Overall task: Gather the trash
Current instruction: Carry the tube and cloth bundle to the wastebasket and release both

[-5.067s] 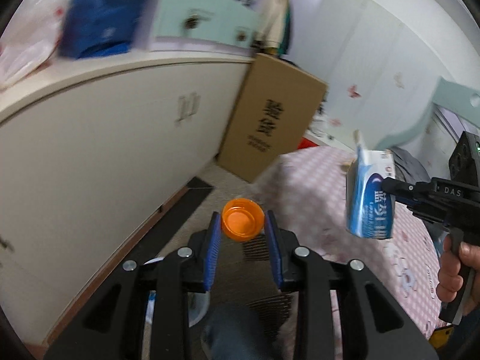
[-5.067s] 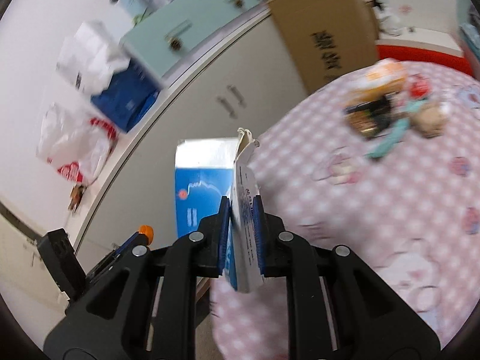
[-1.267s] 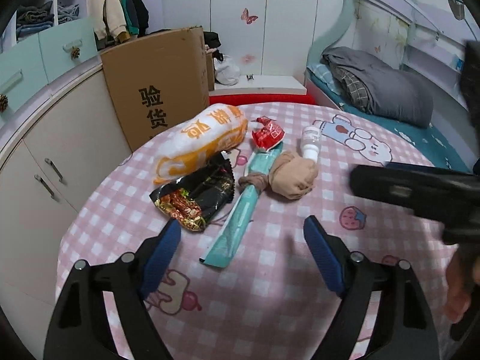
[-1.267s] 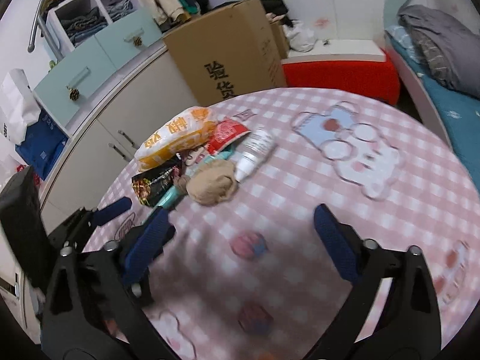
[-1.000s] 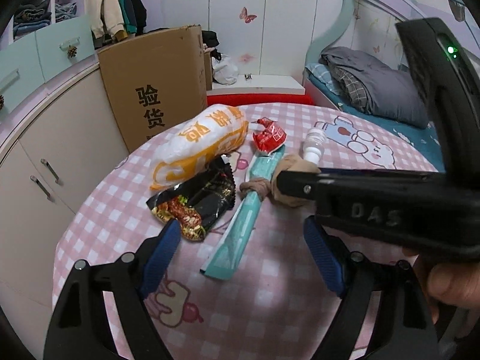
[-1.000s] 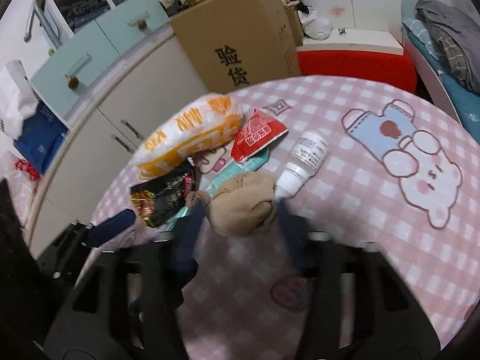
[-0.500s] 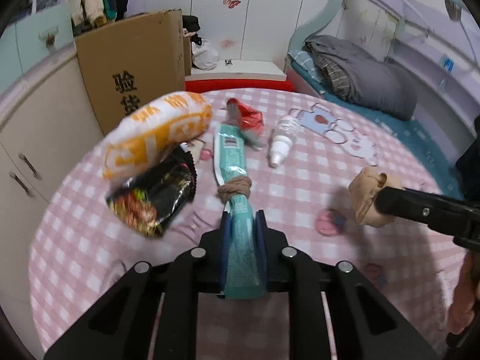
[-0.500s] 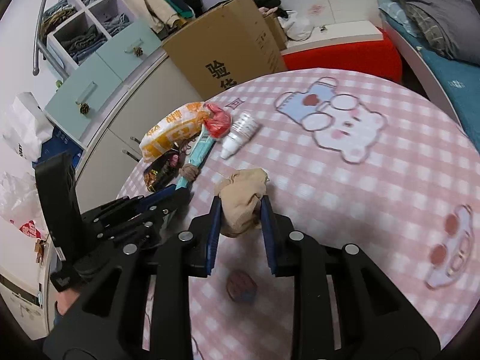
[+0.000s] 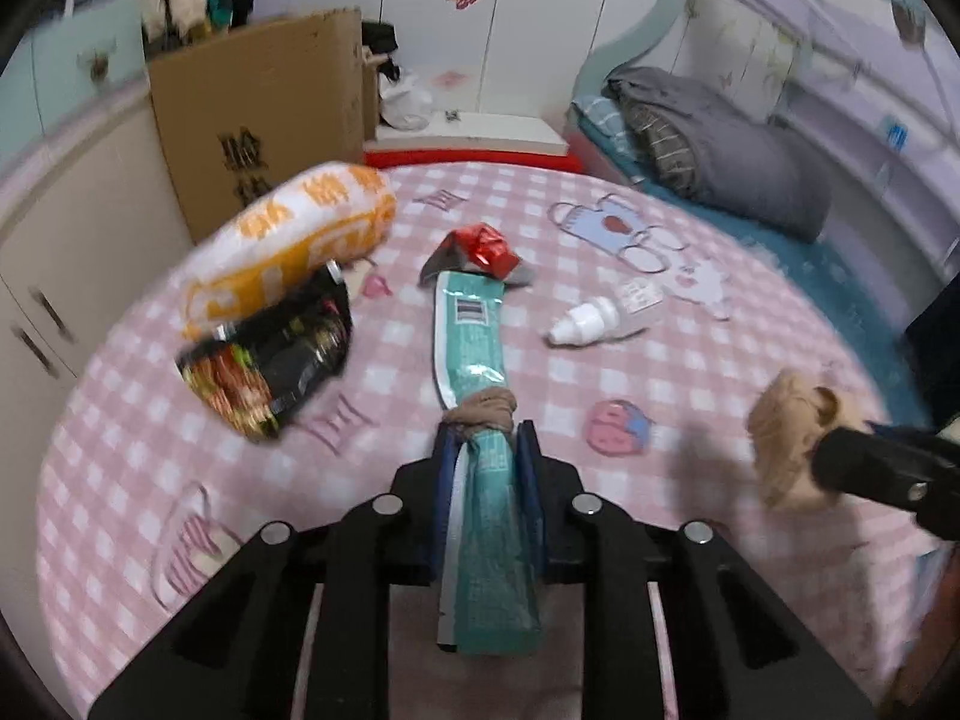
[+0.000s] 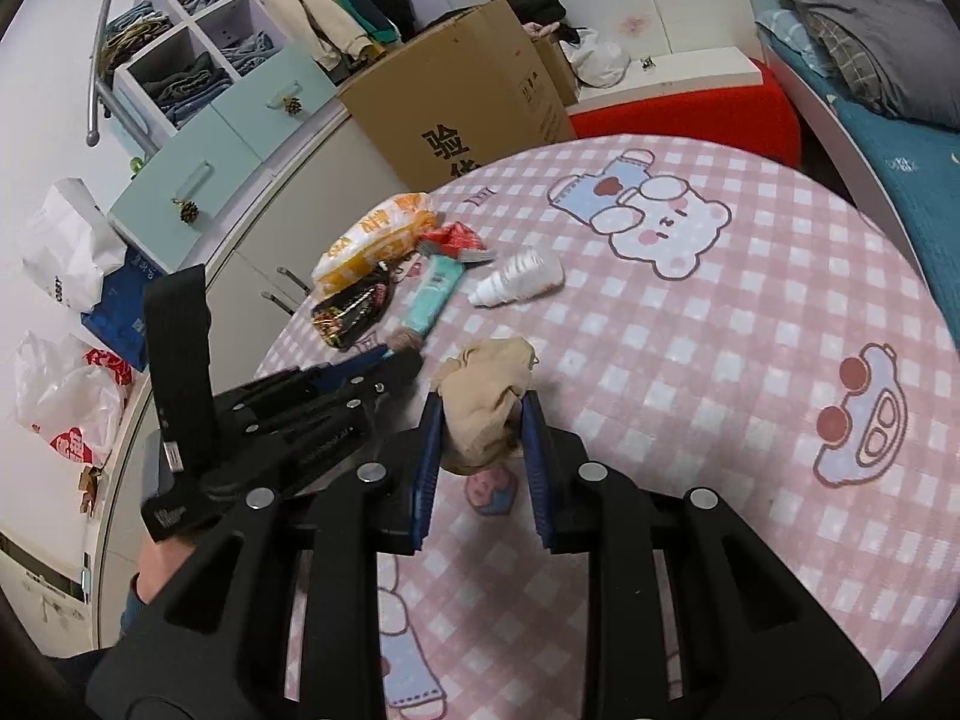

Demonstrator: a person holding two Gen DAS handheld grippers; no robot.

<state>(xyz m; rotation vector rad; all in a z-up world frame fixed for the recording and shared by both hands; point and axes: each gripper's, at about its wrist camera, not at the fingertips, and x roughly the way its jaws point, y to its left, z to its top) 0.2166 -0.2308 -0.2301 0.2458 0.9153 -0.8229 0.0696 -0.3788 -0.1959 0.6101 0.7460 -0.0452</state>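
One round table (image 9: 750, 360) in pink check, one cardboard box (image 9: 258, 114) beyond its far-left edge. Four pieces lie far left: orange bag (image 9: 294, 240), black packet (image 9: 276, 354), red wrapper (image 9: 486, 252), white bottle (image 9: 600, 315). Left gripper (image 9: 485, 450) clamps the teal wrapper (image 9: 474, 336); right gripper (image 10: 482, 420) clenches the beige wad (image 10: 489, 396). Right half bare.

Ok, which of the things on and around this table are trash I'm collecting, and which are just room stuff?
Trash for the job:
- teal wrapper, in the left gripper
- beige stocking wad, in the right gripper
- orange-and-white bag
- black snack packet
- red foil wrapper
- small white bottle

Just lying about:
- cardboard box
- grey blanket
- checked tablecloth
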